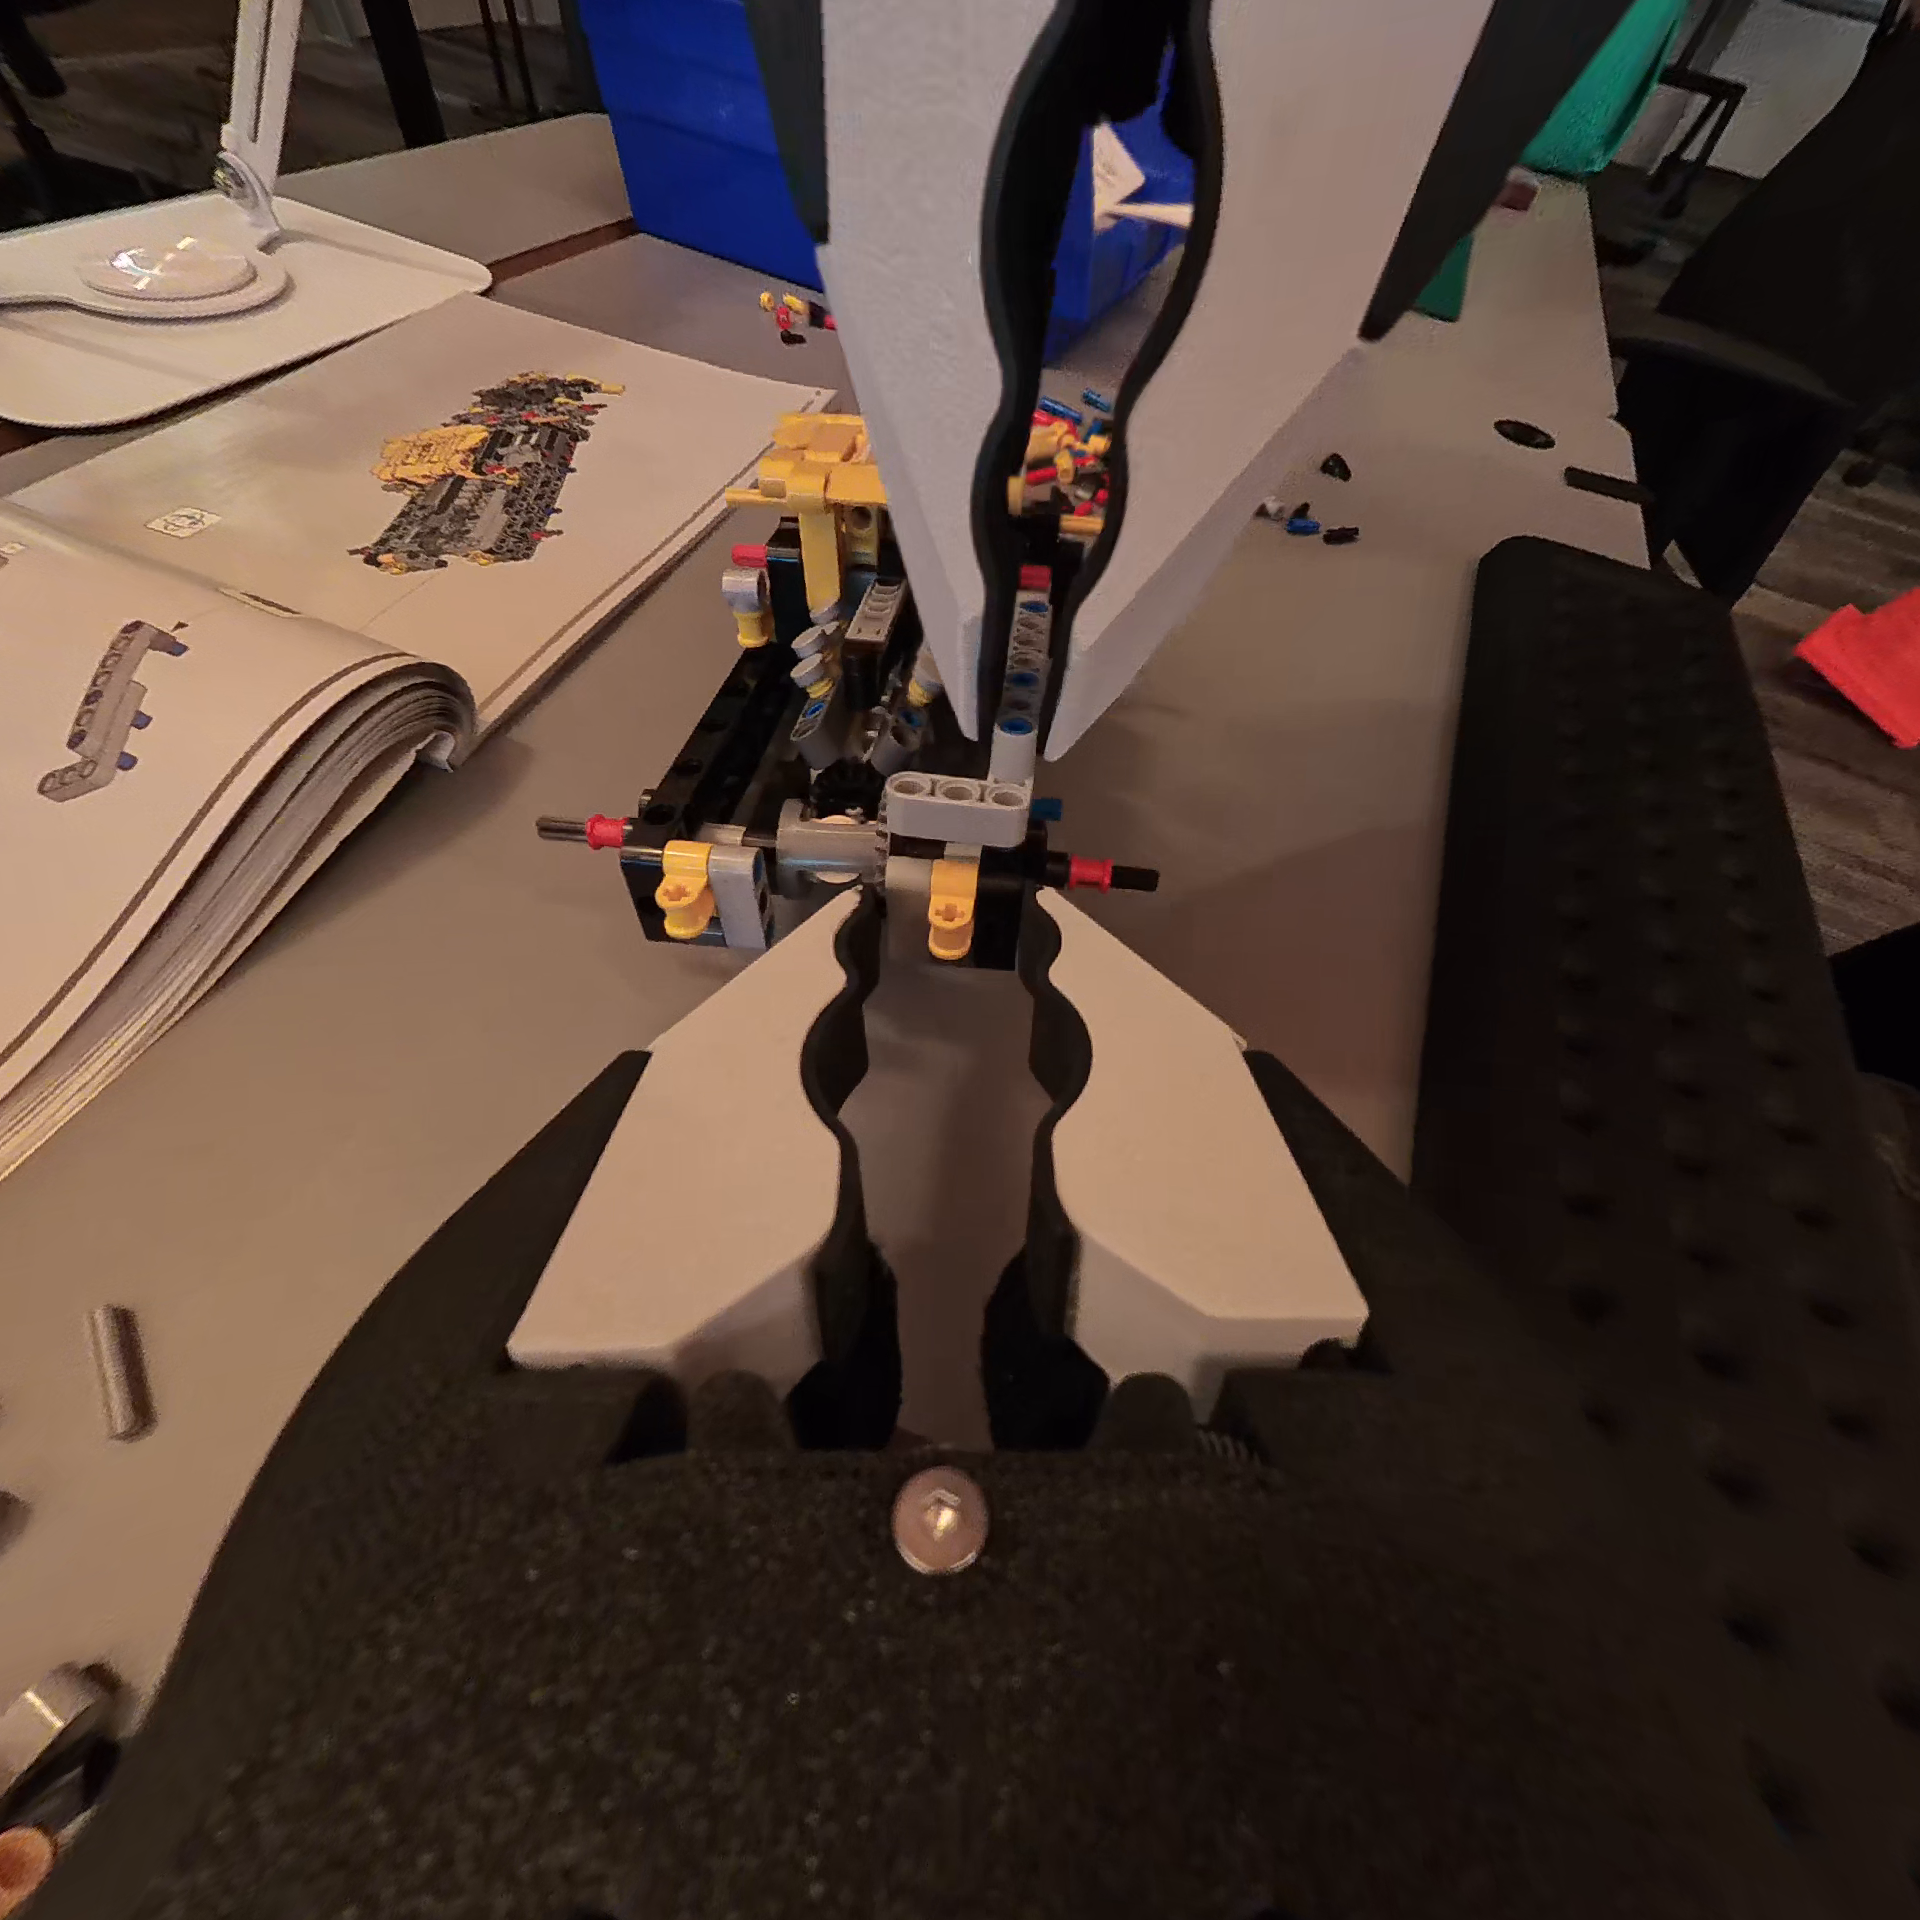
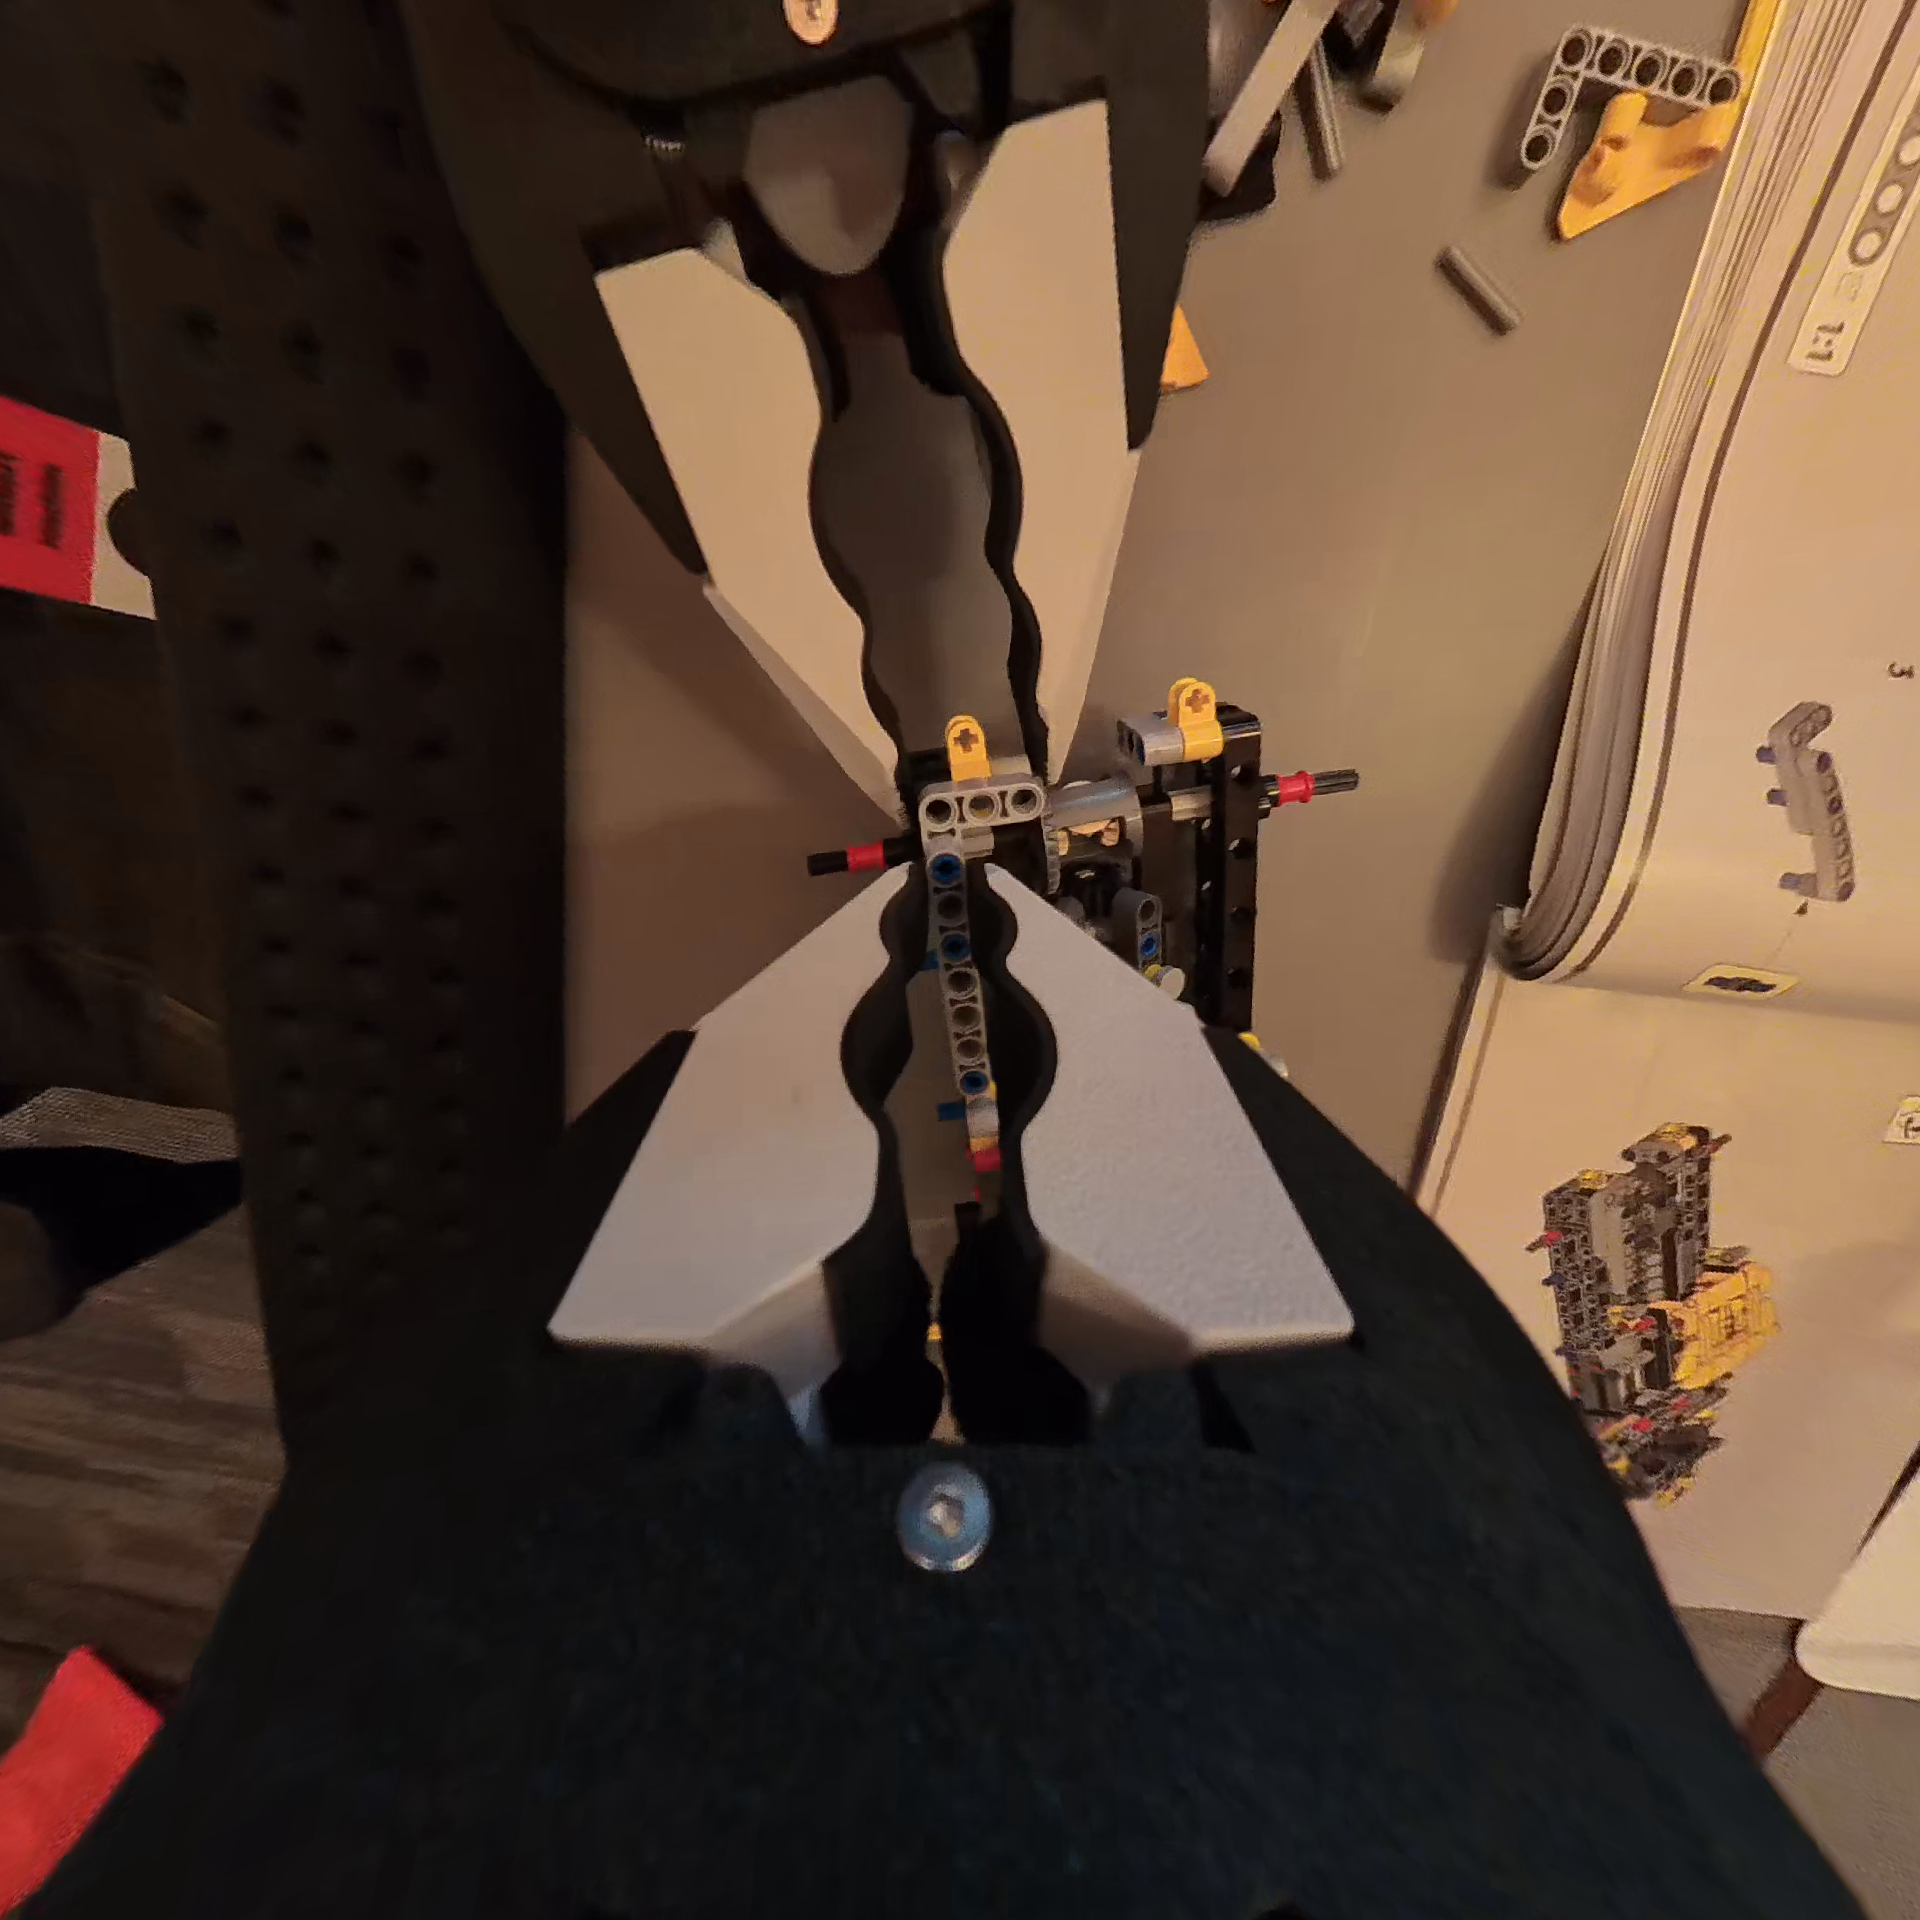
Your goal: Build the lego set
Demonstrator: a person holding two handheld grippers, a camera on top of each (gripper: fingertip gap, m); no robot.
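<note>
Lego chassis mid-frame: left gripper clamps its near end; right gripper grips grey L-beam. Press straight, brace chassis.

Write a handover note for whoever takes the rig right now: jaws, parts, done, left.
Left gripper: jaws clamped on the near end of the black, grey and yellow lego chassis on the grey table.
Right gripper: jaws shut on the long light-grey holed L-beam, held along the chassis's side.
Done: chassis partly built, axle with red bushes fitted.
Left: whether the beam is pinned home cannot be told; check it. Loose small pieces and the open instruction booklet lie close by.
</note>
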